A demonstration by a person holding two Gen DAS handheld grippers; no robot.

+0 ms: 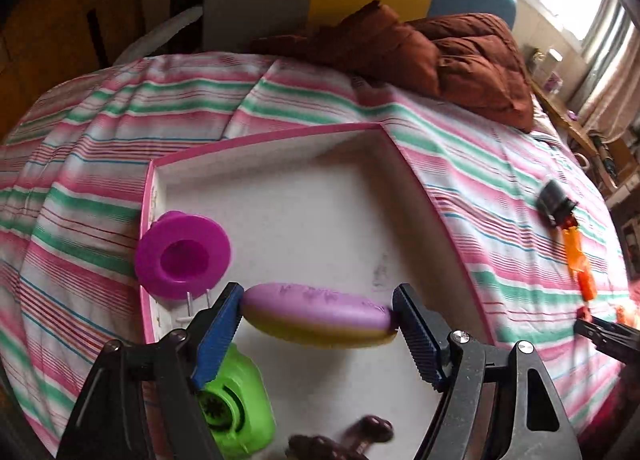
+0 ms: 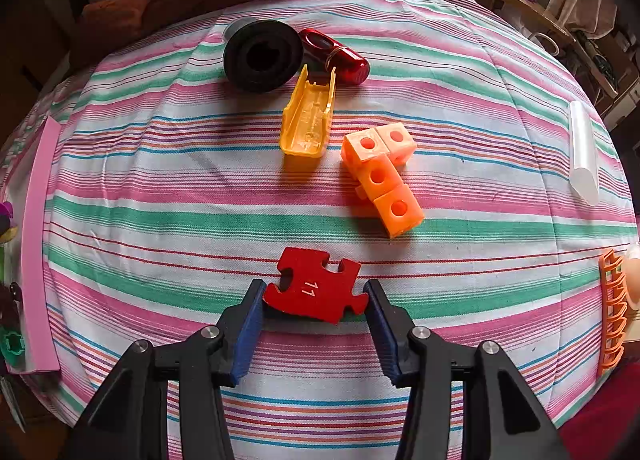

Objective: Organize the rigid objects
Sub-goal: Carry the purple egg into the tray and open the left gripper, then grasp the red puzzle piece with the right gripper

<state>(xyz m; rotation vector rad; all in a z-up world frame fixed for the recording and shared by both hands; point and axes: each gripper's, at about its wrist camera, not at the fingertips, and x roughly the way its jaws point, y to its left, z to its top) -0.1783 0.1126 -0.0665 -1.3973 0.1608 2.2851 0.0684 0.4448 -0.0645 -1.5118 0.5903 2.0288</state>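
My left gripper [image 1: 318, 296] is shut on a flat oval toy [image 1: 316, 312], lilac on top and yellow below, held by its two ends above the white floor of a pink-rimmed box [image 1: 264, 140]. Inside the box lie a magenta cup [image 1: 182, 256] at the left wall, a green toy [image 1: 236, 408] and a dark brown piece [image 1: 340, 440] near my fingers. My right gripper [image 2: 316, 294] is shut on a red puzzle piece [image 2: 316, 284] marked 11, low over the striped bedsheet; whether the piece still touches the sheet I cannot tell.
On the sheet beyond the right gripper lie linked orange cubes [image 2: 384, 176], a yellow open case [image 2: 308, 120], a dark red cylinder [image 2: 336, 54] and a black cup [image 2: 262, 54]. A white tube [image 2: 584, 148] and an orange rack [image 2: 612, 312] lie right. Brown pillows [image 1: 460, 56] sit behind.
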